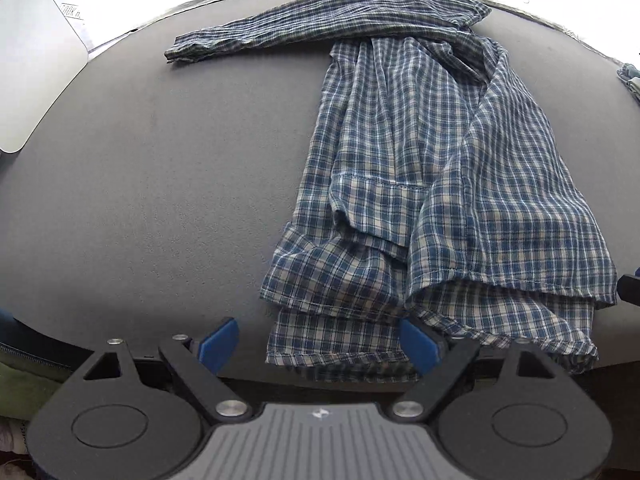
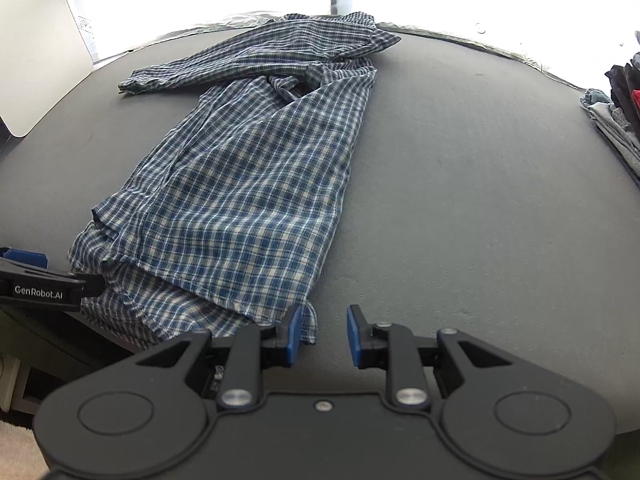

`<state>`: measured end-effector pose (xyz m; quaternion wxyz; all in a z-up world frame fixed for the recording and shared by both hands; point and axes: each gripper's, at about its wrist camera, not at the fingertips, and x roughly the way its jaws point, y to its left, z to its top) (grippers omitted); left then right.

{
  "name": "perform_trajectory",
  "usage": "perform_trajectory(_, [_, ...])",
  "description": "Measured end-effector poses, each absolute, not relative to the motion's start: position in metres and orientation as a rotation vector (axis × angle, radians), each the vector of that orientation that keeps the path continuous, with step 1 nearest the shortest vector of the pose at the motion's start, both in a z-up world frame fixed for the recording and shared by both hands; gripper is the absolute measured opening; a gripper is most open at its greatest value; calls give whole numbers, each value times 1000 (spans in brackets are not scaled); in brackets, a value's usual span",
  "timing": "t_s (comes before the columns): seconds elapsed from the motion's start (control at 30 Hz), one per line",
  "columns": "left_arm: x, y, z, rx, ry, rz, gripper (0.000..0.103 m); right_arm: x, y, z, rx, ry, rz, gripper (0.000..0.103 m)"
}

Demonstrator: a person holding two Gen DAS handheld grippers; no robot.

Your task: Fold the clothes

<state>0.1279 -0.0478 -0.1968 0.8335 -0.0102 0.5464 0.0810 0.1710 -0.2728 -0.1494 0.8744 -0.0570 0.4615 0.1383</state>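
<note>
While the plaid shirt (image 1: pixel 432 184) lies half-folded at the table (image 1: pixel 160 184) near edge, left gripper (image 1: pixel 320 346) gapes wide astride its hem, gripping nothing; right gripper (image 2: pixel 323 334) part-open, empty, beside the hem corner, likely readying the next fold.

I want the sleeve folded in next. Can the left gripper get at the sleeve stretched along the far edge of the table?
Probably yes. The left gripper stands open over the shirt's near hem, holding nothing, and the bare table between it and the sleeve carries nothing in the way. It would have to travel across to the far edge.
</note>
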Motion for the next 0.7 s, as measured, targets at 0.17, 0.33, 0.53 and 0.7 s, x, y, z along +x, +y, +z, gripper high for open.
perform_trajectory(0.17, [130,-36,-176,-106,1098,130,88,180,-271,-139,-99,919,281,27])
perform_trajectory(0.33, [150,-9,-154,-222,1023,133,89,201,-268,-128,-51,880,265,27])
perform_trajectory(0.53, [181,32,-148,-302,983,180,88,228,-248,-114,-44,826,265,27])
perform_trajectory(0.7, [215,70,-149,-372,970,200,89,254,-233,-112,-45,816,230,28])
